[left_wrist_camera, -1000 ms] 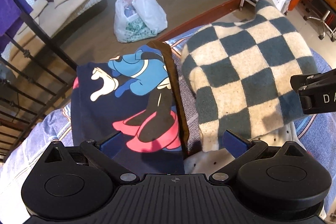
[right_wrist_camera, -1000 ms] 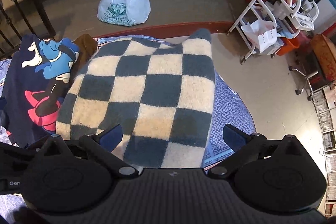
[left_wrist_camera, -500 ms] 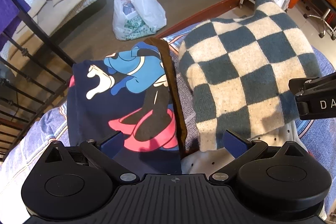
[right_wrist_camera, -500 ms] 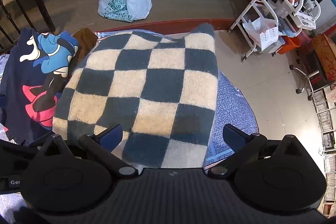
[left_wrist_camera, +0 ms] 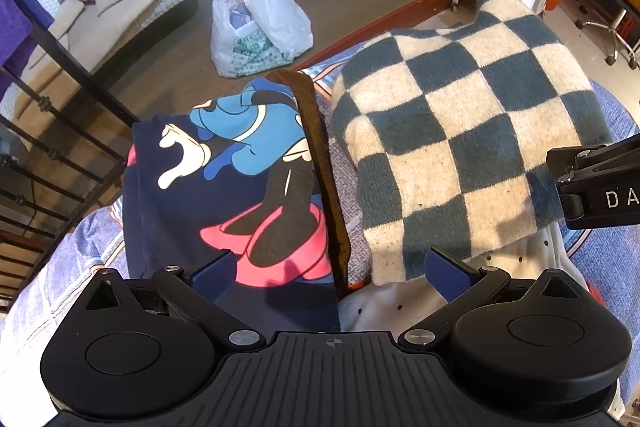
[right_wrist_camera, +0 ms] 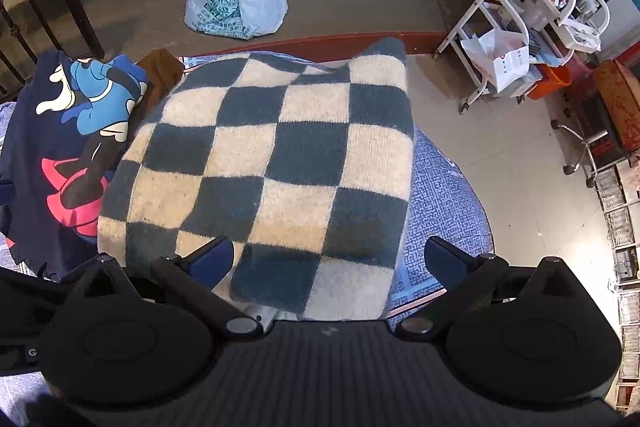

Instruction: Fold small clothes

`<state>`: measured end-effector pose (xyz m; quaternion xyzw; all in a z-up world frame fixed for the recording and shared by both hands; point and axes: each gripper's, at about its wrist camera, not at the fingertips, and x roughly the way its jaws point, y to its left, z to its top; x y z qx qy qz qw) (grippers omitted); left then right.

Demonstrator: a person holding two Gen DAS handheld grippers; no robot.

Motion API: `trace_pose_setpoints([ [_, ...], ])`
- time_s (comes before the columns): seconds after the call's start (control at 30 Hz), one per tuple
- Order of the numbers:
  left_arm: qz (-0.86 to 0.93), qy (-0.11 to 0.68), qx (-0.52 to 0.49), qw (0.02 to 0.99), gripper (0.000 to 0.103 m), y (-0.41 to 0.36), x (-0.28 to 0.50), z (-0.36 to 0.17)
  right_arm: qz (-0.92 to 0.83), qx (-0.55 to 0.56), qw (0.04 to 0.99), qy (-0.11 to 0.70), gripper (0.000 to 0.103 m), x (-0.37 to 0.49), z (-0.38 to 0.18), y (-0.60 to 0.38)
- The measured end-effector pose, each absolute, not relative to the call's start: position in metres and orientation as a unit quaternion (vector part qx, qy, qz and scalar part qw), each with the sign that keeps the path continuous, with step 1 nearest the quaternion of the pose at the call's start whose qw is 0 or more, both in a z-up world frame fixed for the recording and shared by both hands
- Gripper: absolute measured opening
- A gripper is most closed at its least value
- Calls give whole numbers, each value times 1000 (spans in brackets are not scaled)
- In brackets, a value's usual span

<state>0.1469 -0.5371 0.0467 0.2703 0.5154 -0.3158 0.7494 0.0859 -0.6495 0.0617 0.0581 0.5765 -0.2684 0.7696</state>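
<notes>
A folded teal-and-cream checkered knit [left_wrist_camera: 464, 131] [right_wrist_camera: 272, 167] lies on the blue patterned bed cover [right_wrist_camera: 444, 203], on top of a white dotted garment [left_wrist_camera: 384, 303]. To its left a folded navy shirt with a cartoon print [left_wrist_camera: 232, 183] [right_wrist_camera: 68, 143] rests on a brown garment [left_wrist_camera: 320, 155]. My left gripper [left_wrist_camera: 330, 273] hovers open over the gap between the two stacks, holding nothing. My right gripper [right_wrist_camera: 330, 261] stands open above the near edge of the checkered knit, empty; its body shows at the right edge of the left wrist view.
A white plastic bag [left_wrist_camera: 260, 23] sits on the brown floor beyond the bed. A black metal railing [left_wrist_camera: 52, 131] runs along the left. A white wire trolley [right_wrist_camera: 532, 11] and a chair base [right_wrist_camera: 580, 155] stand on the tiled floor to the right.
Both grippers have drawn slightly back and upward, so the clothes sit a bit farther away. Nothing was grasped; the clothes did not move.
</notes>
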Motion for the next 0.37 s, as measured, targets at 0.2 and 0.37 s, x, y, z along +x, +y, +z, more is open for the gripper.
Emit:
trace_pose_setpoints([
  [0.2,-322,498,272,758,103,-537,144,49,-271,62,770,574,101,85,61,-650],
  [0.37,-325,491,280,758,103,-538,140,49,-275,61,770,573,101,84,60,-648],
])
